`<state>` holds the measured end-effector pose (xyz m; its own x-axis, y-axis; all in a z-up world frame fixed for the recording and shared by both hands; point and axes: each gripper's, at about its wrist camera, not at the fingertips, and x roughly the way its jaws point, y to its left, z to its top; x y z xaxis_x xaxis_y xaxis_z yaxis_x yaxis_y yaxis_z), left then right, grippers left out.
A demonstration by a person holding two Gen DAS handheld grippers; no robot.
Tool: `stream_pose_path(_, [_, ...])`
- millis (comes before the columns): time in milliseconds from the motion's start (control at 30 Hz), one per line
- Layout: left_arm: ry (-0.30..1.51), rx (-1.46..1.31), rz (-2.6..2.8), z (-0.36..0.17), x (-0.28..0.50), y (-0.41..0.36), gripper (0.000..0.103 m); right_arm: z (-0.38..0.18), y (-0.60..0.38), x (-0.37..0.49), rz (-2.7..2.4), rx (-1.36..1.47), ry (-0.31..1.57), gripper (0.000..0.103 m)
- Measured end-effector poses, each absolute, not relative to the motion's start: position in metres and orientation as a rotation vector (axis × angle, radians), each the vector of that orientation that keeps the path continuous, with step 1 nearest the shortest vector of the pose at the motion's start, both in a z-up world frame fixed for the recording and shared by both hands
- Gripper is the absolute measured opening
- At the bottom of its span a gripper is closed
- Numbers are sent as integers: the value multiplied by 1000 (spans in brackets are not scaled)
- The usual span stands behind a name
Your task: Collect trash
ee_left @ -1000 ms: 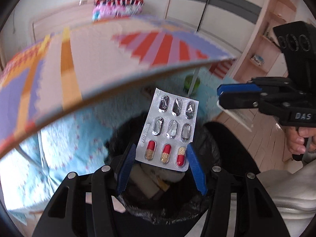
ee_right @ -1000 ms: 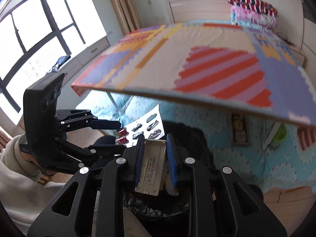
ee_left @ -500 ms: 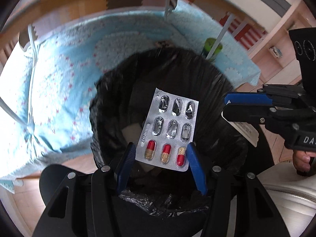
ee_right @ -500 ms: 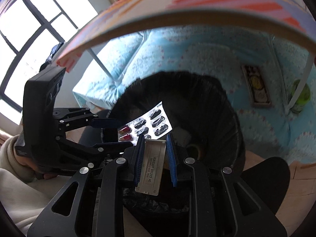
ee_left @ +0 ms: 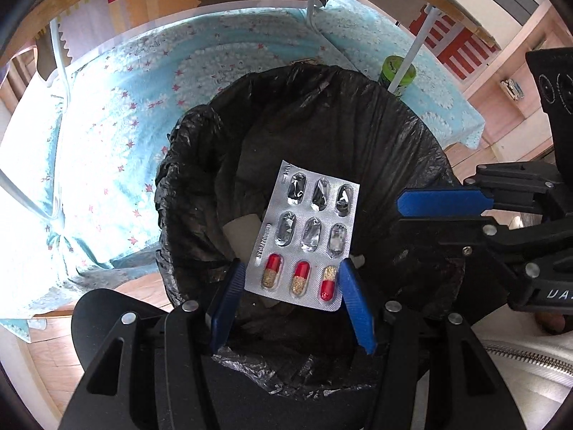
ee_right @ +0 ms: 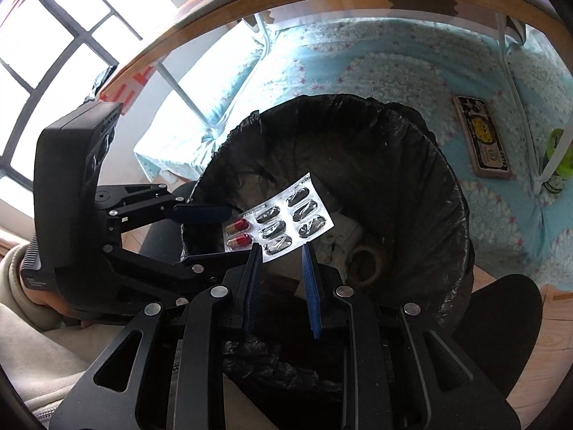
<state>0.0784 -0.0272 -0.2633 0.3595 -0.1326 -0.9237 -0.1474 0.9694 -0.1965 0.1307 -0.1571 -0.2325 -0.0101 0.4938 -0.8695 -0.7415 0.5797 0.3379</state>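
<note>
The small pale box that sat between the right gripper's (ee_right: 281,261) blue fingers (ee_right: 255,276) half a second ago is gone from them; they now stand apart with nothing between, poised over the mouth of the bin (ee_right: 447,193). Both grippers have also tipped further down, so the black bag lining the bin fills more of each view and the table edge (ee_right: 322,0) has slid up to the top.

The blister pack (ee_left: 308,233) is pinched at its lower corners between the left gripper's (ee_left: 292,279) blue fingers (ee_left: 229,294), its foil sheet sticking out forward and up from the tips. The three red-and-tan capsules sit nearest the grip; the six crushed, empty pockets lie beyond them. It hangs in the air right above the bin's opening, not touching the liner.

From the right wrist view, the left gripper reaches in from the left side, held roughly level, with a sleeved hand (ee_right: 43,297) round its handle. The right gripper comes in from the right in the left wrist view, fingers pointing leftward over the rim.

Down inside the bin lie a cardboard tube (ee_right: 365,265) and some pale scraps. A green bottle (ee_left: 397,71) stands on the blue patterned cloth (ee_left: 107,125) behind the bin, and a phone (ee_right: 481,136) lies flat on that cloth.
</note>
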Motion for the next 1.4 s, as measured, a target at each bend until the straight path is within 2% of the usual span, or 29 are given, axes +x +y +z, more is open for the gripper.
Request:
stream_pose_path(133, [1188, -274, -20, -258, 76, -29, 54, -230, -160, 133, 981, -237, 1231, 25])
stream_pose_path(167, [1182, -267, -18, -255, 76, -31, 62, -228, -161, 133, 978, -233, 1226, 28])
stream_pose_path(200, [1177, -262, -15, -254, 76, -31, 65, -227, -162, 133, 976, -232, 1220, 30])
stream_pose_path(433, [1141, -287, -36, -236, 70, -31, 65, -212, -163, 131, 982, -237, 1199, 32])
stream_pose_path(567, [1108, -315, -58, -217, 62, -30, 65, -197, -167, 126, 988, -251, 1177, 41])
stream_pose_path(633, [1083, -331, -71, -205, 59, -30, 65, -187, -168, 122, 986, -273, 1153, 48])
stream_pose_path(667, [1076, -332, -71, -200, 57, -30, 65, -182, -169, 121, 986, -275, 1145, 57])
stream_pose_path(700, [1060, -330, -84, -192, 55, -30, 70, -176, -170, 120, 982, -283, 1133, 63])
stream_pose_path(733, [1045, -323, -87, -185, 53, -30, 73, -171, -172, 119, 977, -286, 1124, 65])
stream_pose_path(767, [1031, -320, -90, -180, 51, -30, 81, -167, -173, 118, 978, -286, 1119, 68])
stream_pose_path(1000, [973, -338, -88, -148, 35, -29, 95, -129, -187, 116, 951, -294, 1065, 74])
stream_pose_path(1400, [924, -329, -102, -99, 21, -39, 95, -98, -196, 102, 985, -332, 1079, 80])
